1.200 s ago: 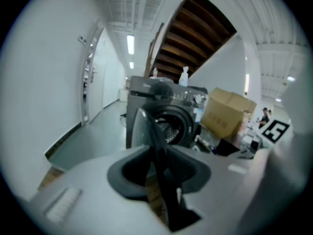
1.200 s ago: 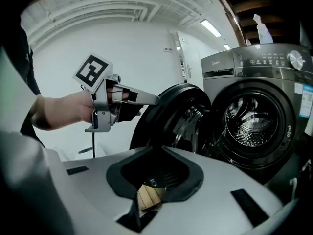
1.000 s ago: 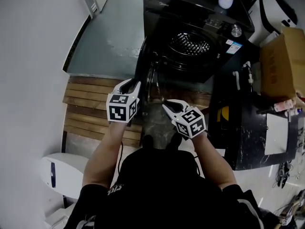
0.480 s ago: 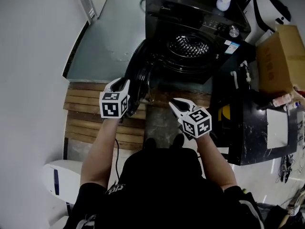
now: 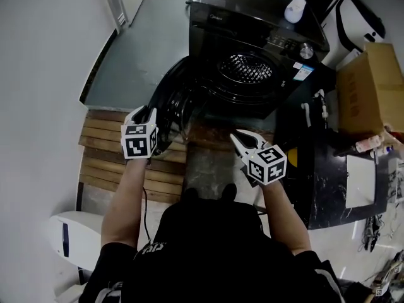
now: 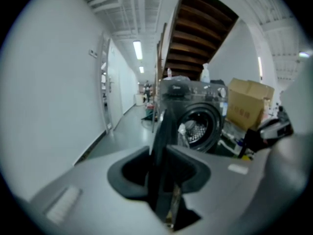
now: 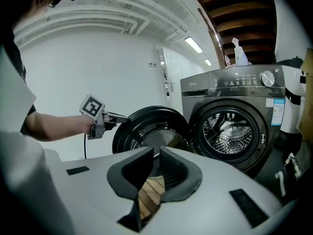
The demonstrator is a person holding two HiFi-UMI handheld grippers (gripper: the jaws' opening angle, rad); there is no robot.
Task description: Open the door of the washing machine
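The washing machine (image 5: 252,62) stands upright at the far end of the wooden platform (image 5: 101,150), facing the person. Its round door (image 5: 170,100) is unlatched and swung out on the hinge side, to the left in the head view. In the right gripper view the door stands roughly square to the machine front. The drum opening (image 5: 247,68) is fully exposed, with the perforated drum visible inside and nothing across it. On this evidence the main part of the task is done: the latch is released and the door is well clear of the front panel. What remains, at most, is to swing the door a little further back and let go of it. The left gripper (image 5: 146,113) is at the free edge of the door. Its view shows the dark door rim running edge-on between the two pads, which pinch the rim from both sides. These jaws have just been opening slightly, with the rim between them. The right gripper (image 5: 240,137) hangs over the platform, well apart from the door and the machine. Its jaws stand close together with only a narrow slit between them, and hold nothing.
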